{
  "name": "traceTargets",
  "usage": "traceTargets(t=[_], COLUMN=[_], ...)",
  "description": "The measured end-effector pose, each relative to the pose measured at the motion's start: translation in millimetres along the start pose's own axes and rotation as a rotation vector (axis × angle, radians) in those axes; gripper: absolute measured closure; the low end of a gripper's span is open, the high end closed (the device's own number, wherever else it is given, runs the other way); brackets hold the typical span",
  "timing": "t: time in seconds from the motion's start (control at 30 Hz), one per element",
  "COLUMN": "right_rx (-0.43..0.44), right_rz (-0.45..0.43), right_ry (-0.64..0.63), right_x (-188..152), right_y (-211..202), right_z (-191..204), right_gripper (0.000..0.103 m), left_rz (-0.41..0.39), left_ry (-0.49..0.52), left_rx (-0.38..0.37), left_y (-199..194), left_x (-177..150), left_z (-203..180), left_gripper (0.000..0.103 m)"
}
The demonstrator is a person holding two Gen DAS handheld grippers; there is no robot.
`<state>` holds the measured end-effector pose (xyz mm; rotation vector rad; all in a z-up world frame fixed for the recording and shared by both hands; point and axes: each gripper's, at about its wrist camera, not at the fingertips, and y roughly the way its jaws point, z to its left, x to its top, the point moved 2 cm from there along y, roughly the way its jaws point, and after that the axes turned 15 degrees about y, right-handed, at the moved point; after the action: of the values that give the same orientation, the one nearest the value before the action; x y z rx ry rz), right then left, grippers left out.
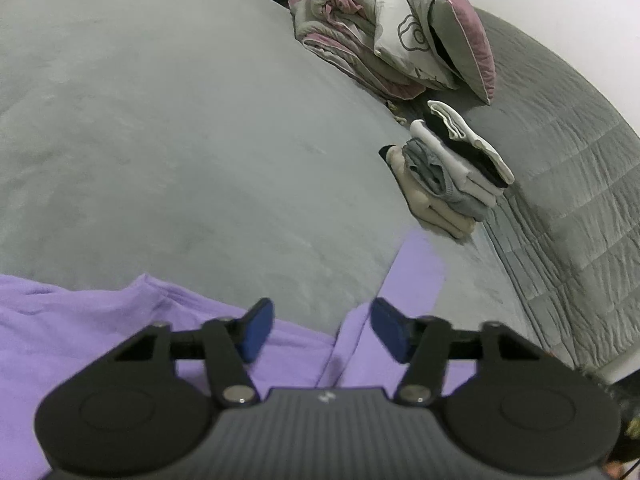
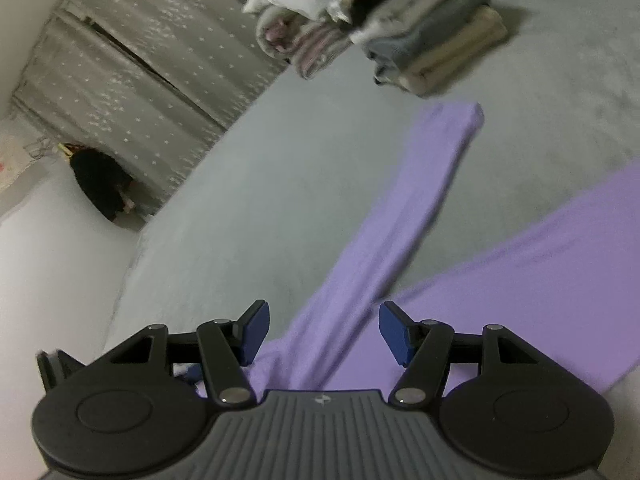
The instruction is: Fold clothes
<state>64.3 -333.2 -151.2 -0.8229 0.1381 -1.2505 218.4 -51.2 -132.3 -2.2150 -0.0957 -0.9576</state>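
Covering most of both views: a grey bed surface, soft and slightly napped, with a darker quilted grey cover along its far side in the left wrist view.
Curtain: a grey curtain with small pale flecks hangs beyond the bed edge in the right wrist view; a dark bundle sits at its foot, too blurred to identify.
Bedding heap: rolled and folded quilts with a pink-trimmed pillow sit at the far end of the bed.
Purple garment: the purple garment lies flat on the bed just under both tools. In the right wrist view one long sleeve stretches away toward the folded stack, apart from the wider body panel to its right.
Folded stack: a stack of folded clothes in beige, grey, white and black stands near the bedding heap, well apart from the body of the purple garment; the sleeve's end lies near it.
Left gripper: the left gripper hovers over the garment near a seam, its blue pads spread wide and holding nothing.
Right gripper: the right gripper is likewise released, jaws apart above the base of the sleeve, with no cloth between them.
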Motion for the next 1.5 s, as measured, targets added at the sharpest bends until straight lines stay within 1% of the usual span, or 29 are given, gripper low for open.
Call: traceTargets(t=[0.07,0.1,0.13,0.2,0.27,0.47,0.53,0.57,0.77,0.8,0.9,0.97,1.03,1.07,1.17,1.27,1.33,1.4,1.47,1.5], right_rx=[-0.023,-0.054,-0.059,-0.067,-0.042,-0.015,-0.013,-0.009,0.05,0.058,0.044,0.02,-0.027,-0.039,-0.039,-0.139,-0.228,-0.268,-0.291,-0.301], right_rz=[0.012,0.038,0.052,0.079,0.092,0.175,0.198,0.198,0.132,0.118,0.06,0.005,-0.081,-0.096,-0.084,-0.138,-0.172,-0.178,-0.197,-0.212], right_ry=[0.028,0.055,0.084,0.14,0.152,0.166,0.199,0.203,0.152,0.143,0.1,0.032,-0.058,-0.073,-0.069,-0.13,-0.192,-0.213,-0.24,-0.263], right_x=[-4,-6,-8,-11,-8,8,17,22,65,73,89,93,92,92,86,76,72,72,71,71], right_y=[4,9,12,17,14,13,13,13,24,27,39,45,50,53,65,85,97,106,109,109], right_z=[-6,-14,-22,-38,-44,-52,-53,-53,-40,-37,-25,-9,7,13,23,33,34,29,26,25], right_gripper=[0.045,0.047,0.054,0.059,0.06,0.06,0.056,0.056,0.056,0.056,0.056,0.056,0.055,0.055,0.055,0.055,0.055,0.056,0.062,0.071], left_rz=[0.01,0.023,0.035,0.059,0.068,0.038,0.028,0.023,-0.006,-0.008,-0.02,-0.031,-0.033,-0.034,-0.036,-0.014,-0.005,-0.005,-0.004,-0.004], left_ry=[-0.011,-0.01,-0.009,-0.007,-0.004,0.016,0.022,0.026,0.048,0.072,0.171,0.236,0.283,0.306,0.357,0.394,0.417,0.438,0.447,0.449], left_rx=[-0.034,-0.037,-0.039,-0.044,-0.049,-0.084,-0.096,-0.102,-0.136,-0.135,-0.123,-0.118,-0.119,-0.119,-0.117,-0.116,-0.106,-0.092,-0.081,-0.076], left_y=[7,11,15,24,28,35,37,38,44,46,47,45,41,39,34,31,28,24,19,17], left_x=[-1,-3,-5,-8,-11,-16,-18,-18,-23,-26,-36,-41,-47,-50,-58,-62,-65,-65,-66,-66], left_z=[1,0,-1,-3,-6,-13,-16,-17,-25,-28,-44,-55,-63,-67,-74,-78,-79,-79,-77,-76], left_gripper=[0.058,0.058,0.058,0.058,0.058,0.058,0.058,0.06,0.061,0.061,0.061,0.061,0.061,0.061,0.061,0.061,0.06,0.06,0.06,0.06])
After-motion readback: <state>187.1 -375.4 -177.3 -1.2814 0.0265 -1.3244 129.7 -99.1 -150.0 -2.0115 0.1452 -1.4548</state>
